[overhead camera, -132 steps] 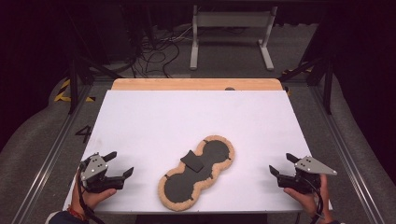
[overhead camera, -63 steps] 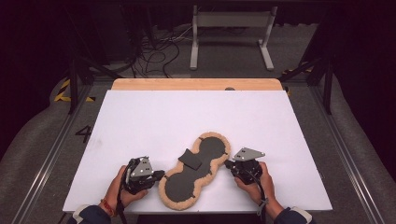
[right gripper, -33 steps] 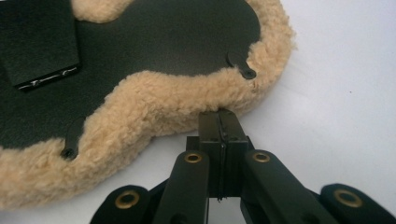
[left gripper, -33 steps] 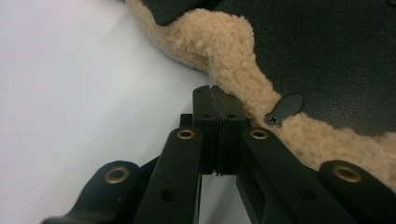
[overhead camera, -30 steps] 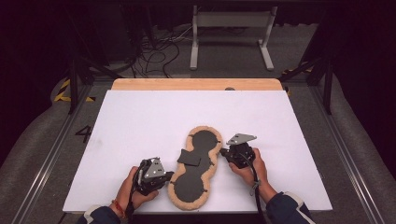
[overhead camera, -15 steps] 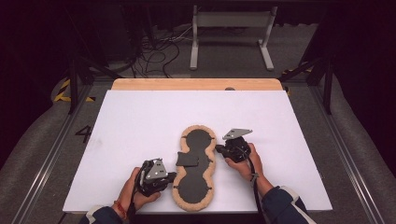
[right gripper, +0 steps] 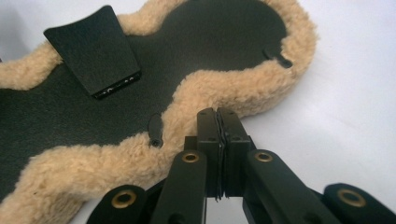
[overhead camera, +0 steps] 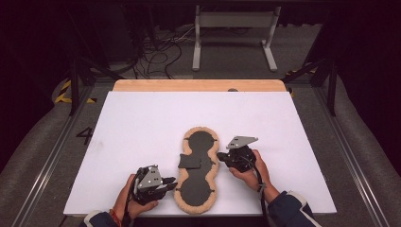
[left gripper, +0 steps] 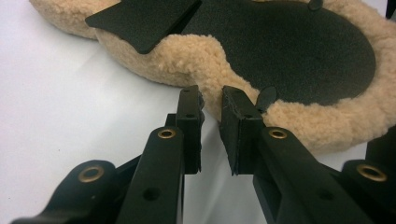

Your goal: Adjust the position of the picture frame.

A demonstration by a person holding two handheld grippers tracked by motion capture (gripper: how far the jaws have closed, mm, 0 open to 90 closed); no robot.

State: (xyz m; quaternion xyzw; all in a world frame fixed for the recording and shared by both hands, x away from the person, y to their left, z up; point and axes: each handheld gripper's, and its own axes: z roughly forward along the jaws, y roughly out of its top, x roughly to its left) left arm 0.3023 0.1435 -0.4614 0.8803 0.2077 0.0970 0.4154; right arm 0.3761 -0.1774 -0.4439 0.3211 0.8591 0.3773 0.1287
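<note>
Thing in hand: a peanut-shaped fleece pad (overhead camera: 198,171), tan wool round the rim and black on its upper face, is lying flat on the white table (overhead camera: 142,123), near the person's edge.
Long axis: the pad is running almost straight away from the person, one lobe near, one lobe far, with a narrow waist between them.
Black flap: a loose black flap (overhead camera: 190,161) is sitting across the waist, sticking out a little toward the left side.
Left gripper: the left gripper (overhead camera: 171,183) is lying low beside the near lobe, its jaws spread a little, with the wool rim just in front of the tips and nothing between them; in the left gripper view (left gripper: 211,114) the fleece is bulging toward the gap.
Right gripper: the right gripper (overhead camera: 220,155) is resting at the waist on the pad's right side, jaws pressed together and holding nothing; in the right gripper view (right gripper: 217,122) the tips are touching or nearly touching the wool edge.
Direction: the pad is lying between the two tools, to the right of the left one and to the left of the right one.
Nearer tool: both are sitting at the rim; the left one looks readier to pinch, since its jaws are parted at the edge.
</note>
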